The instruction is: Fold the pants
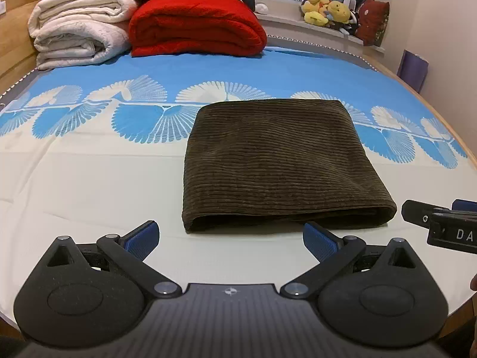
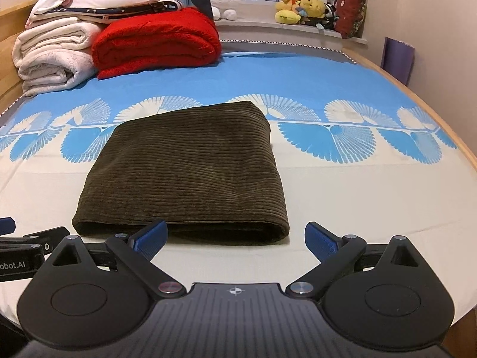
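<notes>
The dark olive corduroy pants (image 1: 280, 161) lie folded into a flat rectangle on the bed, with the folded edge toward me; they also show in the right wrist view (image 2: 187, 170). My left gripper (image 1: 231, 240) is open and empty, just short of the pants' near edge and toward their left. My right gripper (image 2: 235, 240) is open and empty, just short of the near edge toward their right. The right gripper's body (image 1: 441, 223) shows at the left wrist view's right edge. The left gripper's body (image 2: 21, 247) shows at the right wrist view's left edge.
The bed sheet (image 1: 89, 185) is cream near me and blue with white fan prints farther off. A red blanket (image 1: 193, 26) and white folded blankets (image 1: 74, 29) are stacked at the far left. Plush toys (image 1: 328, 10) sit on the windowsill. The bed's wooden edge (image 2: 465, 149) runs along the right.
</notes>
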### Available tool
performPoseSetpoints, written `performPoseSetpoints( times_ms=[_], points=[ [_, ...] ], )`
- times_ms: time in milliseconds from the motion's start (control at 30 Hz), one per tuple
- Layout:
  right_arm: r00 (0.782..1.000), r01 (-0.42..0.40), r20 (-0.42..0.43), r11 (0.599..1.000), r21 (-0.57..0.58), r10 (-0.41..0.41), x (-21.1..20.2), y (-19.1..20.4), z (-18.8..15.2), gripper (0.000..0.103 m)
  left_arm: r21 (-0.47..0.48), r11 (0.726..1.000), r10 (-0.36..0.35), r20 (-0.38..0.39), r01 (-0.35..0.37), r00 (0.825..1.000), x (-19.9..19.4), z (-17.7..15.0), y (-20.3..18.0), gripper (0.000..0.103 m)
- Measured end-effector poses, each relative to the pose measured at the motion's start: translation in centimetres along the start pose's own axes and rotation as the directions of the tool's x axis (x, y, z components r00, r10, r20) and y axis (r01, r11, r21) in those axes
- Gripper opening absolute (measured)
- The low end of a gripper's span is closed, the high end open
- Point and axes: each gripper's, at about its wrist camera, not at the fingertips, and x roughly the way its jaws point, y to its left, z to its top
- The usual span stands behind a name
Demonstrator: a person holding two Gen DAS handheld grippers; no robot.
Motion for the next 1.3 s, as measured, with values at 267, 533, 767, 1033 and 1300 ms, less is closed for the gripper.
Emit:
performPoseSetpoints(
  times_ms=[267,533,767,1033,1300],
  points=[
    [1.000,-0.004,-0.001,1.000,0.000,0.004,0.09,0.30,0.07,0.098,0.008,1.000,0.000,0.003,0.000,1.000,0.00,-0.08,0.06,0.103],
    [1.000,-0.006,-0.003,1.000,-0.001,0.006,0.18,0.35,0.17,0.098,0.015,1.000,-0.005,0.004,0.005,1.000,0.03,-0.06,0.36,0.103],
    [1.000,-0.006,-0.006,1.000,-0.004,0.006,0.24,0.42,0.08,0.098,0.018,1.000,-0.007,0.007,0.007,1.000,0.01,-0.02,0.38,0.103],
    [1.000,-0.006,-0.006,1.000,-0.001,0.006,0.26,0.43,0.11,0.098,0.027,1.000,-0.015,0.011,0.014,1.000,0.01,0.00,0.56,0.103],
    [1.000,-0.006,-0.006,1.000,-0.001,0.006,0.25,0.44,0.11,0.098,0.031,0.999,-0.018,0.012,0.018,1.000,0.05,-0.05,0.45,0.103]
  ],
)
